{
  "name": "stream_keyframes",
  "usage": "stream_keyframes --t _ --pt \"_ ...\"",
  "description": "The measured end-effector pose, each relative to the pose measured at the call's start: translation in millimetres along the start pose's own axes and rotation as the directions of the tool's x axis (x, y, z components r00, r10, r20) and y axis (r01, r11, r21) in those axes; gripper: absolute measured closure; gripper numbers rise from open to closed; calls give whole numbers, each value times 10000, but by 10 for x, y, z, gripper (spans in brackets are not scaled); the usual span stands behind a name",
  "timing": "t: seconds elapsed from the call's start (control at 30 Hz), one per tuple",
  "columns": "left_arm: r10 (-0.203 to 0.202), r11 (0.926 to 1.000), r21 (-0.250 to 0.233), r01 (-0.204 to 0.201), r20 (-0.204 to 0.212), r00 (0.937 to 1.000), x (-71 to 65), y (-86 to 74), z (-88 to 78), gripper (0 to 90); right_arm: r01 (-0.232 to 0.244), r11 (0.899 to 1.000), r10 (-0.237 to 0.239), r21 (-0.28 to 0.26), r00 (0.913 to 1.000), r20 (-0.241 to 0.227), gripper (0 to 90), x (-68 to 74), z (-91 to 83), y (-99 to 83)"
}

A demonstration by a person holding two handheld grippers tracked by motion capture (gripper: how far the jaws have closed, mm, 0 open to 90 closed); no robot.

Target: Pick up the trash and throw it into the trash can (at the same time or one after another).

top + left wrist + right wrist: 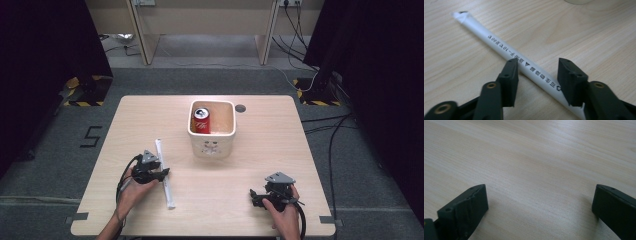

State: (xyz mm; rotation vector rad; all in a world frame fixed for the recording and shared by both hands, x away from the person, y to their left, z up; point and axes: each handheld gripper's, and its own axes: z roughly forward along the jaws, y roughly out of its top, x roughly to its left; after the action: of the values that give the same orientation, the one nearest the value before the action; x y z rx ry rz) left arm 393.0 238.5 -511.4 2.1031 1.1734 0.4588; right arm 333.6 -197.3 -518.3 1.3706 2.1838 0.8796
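White wrapped straw [524, 63] lies on the tabletop [260, 180] between the spread left claw [537, 72], untouched, while the right claw [539, 202] gapes wide.

L tongs [537, 71] agape; R tongs [540, 206] wider

White tub [212, 145] blocks mid-table; seemingly bare wood [260, 165] elsewhere, save the tube [165, 172]
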Motion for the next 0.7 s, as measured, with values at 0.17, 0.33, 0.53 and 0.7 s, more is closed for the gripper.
stream_keyframes --t 0.17,0.33,0.53,0.7 --pt "341 9989 325 -350 302 9990 62 36 -17 644 -1 10000 1 2 10000 -2 7 0 0 0" --pt "494 9979 410 -506 298 9983 63 27 -40 683 -2 10000 2 2 10000 3 7 0 0 0" --pt "336 9985 431 -350 315 9989 15 -30 -87 591 -1 10000 1 0 10000 -2 7 0 0 0" --pt "357 9986 374 -371 369 9987 11 -48 -103 687 -8 10000 8 3 10000 1 7 1 0 0"
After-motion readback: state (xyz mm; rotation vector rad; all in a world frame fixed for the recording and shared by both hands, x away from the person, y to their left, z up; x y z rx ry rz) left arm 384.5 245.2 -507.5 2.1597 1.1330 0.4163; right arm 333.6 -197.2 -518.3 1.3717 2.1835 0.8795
